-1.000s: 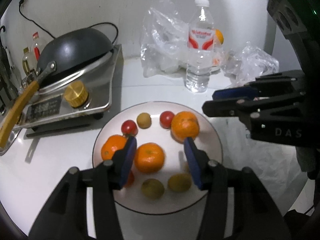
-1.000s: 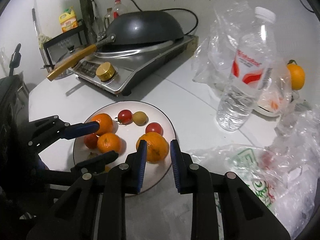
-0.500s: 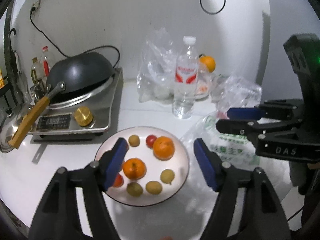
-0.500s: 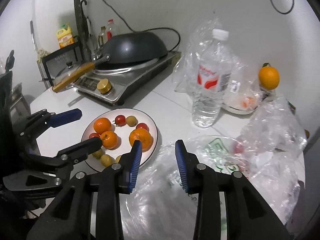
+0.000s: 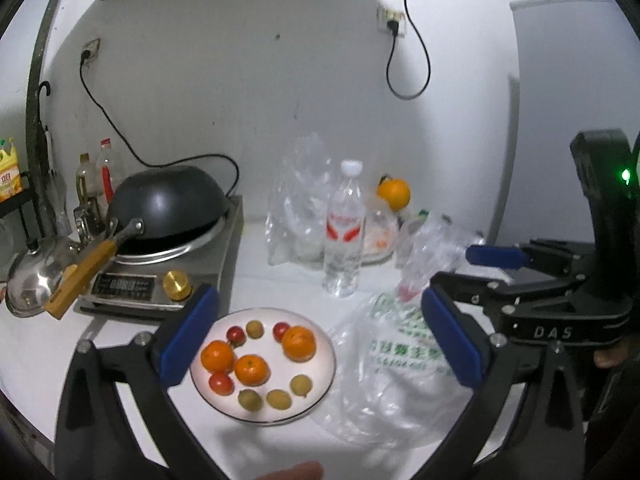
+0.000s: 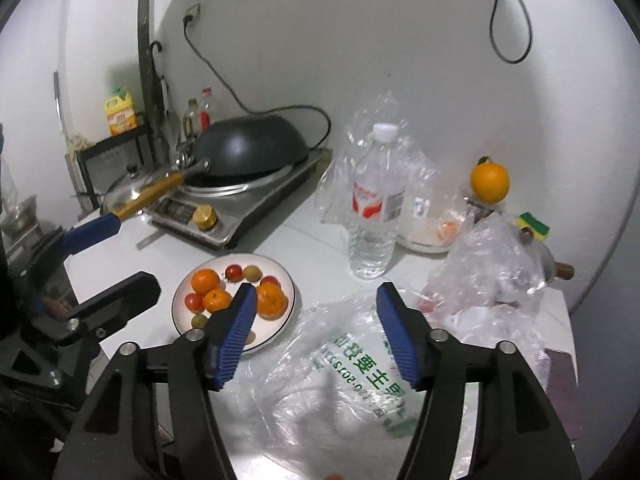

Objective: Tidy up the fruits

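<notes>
A white plate (image 5: 272, 412) (image 6: 216, 264) holds oranges (image 5: 299, 343), cherry tomatoes (image 5: 221, 383) and small yellow-green fruits (image 5: 279, 398). My left gripper (image 5: 320, 336) hangs above and in front of the plate; its jaws are opening wide with nothing between them. My right gripper (image 6: 316, 320) hovers to the right of the plate over a clear plastic bag with green print (image 6: 352, 368); its jaws are opening too, also with nothing in them. Another orange (image 6: 490, 182) sits at the back by the wall.
A water bottle (image 5: 345, 232) stands behind the plate among crumpled clear bags (image 5: 300, 208). An induction cooker with a black wok (image 5: 168, 204) fills the left side, with a steel lid (image 5: 32, 276) beside it. Sauce bottles line the wall.
Both grippers have pulled back and upward from the plate, which now looks smaller. Both sets of jaws have spread apart; the right ones were shut beside the big orange.
</notes>
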{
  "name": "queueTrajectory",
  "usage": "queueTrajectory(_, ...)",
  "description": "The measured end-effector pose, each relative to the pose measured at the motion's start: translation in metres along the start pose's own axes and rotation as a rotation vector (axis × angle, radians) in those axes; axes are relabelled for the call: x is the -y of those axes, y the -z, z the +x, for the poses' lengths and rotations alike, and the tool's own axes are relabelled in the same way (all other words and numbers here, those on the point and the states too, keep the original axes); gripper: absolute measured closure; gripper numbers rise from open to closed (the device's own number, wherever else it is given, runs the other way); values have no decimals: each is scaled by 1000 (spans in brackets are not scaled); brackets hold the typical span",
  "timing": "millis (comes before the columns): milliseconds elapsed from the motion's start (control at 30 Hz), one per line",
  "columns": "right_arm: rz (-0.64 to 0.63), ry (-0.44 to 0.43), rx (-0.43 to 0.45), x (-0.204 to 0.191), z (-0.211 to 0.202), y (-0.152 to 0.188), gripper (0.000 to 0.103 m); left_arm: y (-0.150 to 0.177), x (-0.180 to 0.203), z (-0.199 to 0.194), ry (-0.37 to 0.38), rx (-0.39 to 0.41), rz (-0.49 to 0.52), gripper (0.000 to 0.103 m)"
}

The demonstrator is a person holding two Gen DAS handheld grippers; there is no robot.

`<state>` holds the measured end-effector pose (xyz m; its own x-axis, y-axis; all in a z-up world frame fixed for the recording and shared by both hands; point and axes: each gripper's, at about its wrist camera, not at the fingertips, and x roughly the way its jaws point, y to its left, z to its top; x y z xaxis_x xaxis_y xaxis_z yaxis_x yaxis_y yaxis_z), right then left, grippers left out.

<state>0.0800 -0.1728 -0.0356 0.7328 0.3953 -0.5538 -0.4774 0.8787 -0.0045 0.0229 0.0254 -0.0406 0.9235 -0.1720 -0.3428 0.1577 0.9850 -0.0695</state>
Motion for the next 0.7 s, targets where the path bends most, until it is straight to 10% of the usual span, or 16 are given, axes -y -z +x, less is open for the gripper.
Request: queueTrajectory(700,-8,126,195,-3,-70,-32,21,-47,21,-46,-130,143,75,1)
